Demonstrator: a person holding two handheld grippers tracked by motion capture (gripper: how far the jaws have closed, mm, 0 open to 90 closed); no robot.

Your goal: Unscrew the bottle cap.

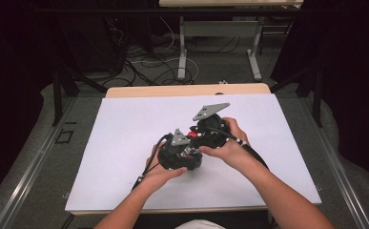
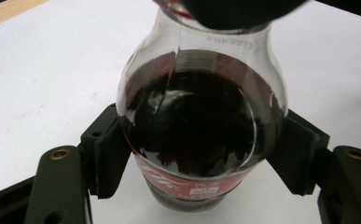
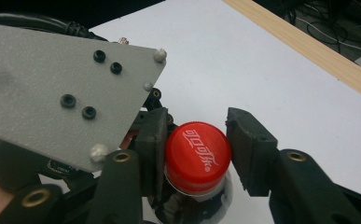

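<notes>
Counter first: its white sheet carried the cola bottle near the middle, neck running up toward twelve o'clock from your left claw. That claw was clamped on the bottle's belly, pads at nine and three. Your right claw sat over the top, closed on the red cap from both sides. Twisting, I'd judge, would turn about that upright axis.

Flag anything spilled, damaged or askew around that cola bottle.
Nothing stands out. The cola bottle is intact, clamped at its body by the left gripper; its red cap is on, between the right gripper's jaws. The white table shows no spill.
</notes>
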